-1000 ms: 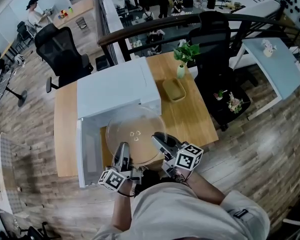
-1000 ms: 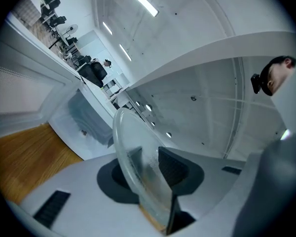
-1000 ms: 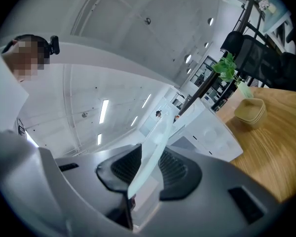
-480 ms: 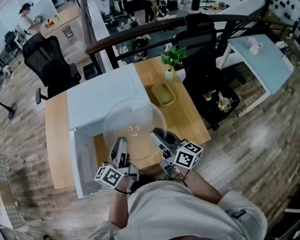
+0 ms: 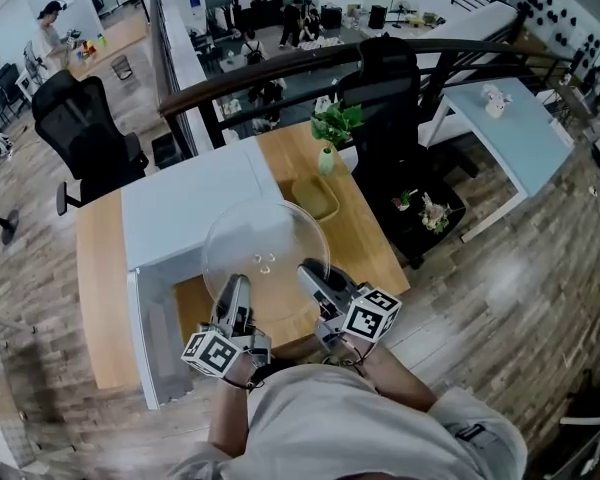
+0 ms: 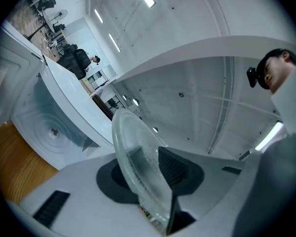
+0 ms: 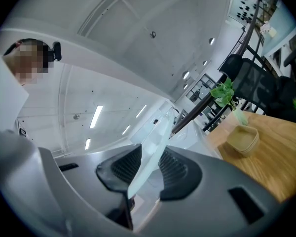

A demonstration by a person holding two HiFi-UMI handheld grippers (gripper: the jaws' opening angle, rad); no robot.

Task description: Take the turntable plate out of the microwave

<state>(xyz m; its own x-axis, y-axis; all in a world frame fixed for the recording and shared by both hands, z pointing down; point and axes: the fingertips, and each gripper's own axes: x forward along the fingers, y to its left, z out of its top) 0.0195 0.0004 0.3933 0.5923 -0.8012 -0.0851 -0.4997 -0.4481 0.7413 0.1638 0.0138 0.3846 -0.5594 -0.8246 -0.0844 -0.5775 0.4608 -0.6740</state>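
Note:
The clear glass turntable plate [image 5: 265, 248] hangs level in the air in front of the white microwave [image 5: 185, 203], outside its cavity. My left gripper [image 5: 234, 293] is shut on the plate's near left rim, and my right gripper [image 5: 315, 273] is shut on its near right rim. The left gripper view shows the plate's [image 6: 138, 167] rim wedged edge-on between the black pads of the left gripper [image 6: 148, 164], with the microwave cavity floor [image 6: 49, 130] beyond. The right gripper view shows the plate [image 7: 153, 159] clamped between the ribbed pads of the right gripper [image 7: 149, 168].
The microwave door [image 5: 152, 338] stands swung open at the left, over the wooden table [image 5: 375, 243]. A beige tray [image 5: 316, 198] and a small potted plant [image 5: 328, 128] sit to the microwave's right. A railing and office chairs lie beyond.
Both grippers have carried the plate a little up and out from the microwave's opening. Neither grip has changed.

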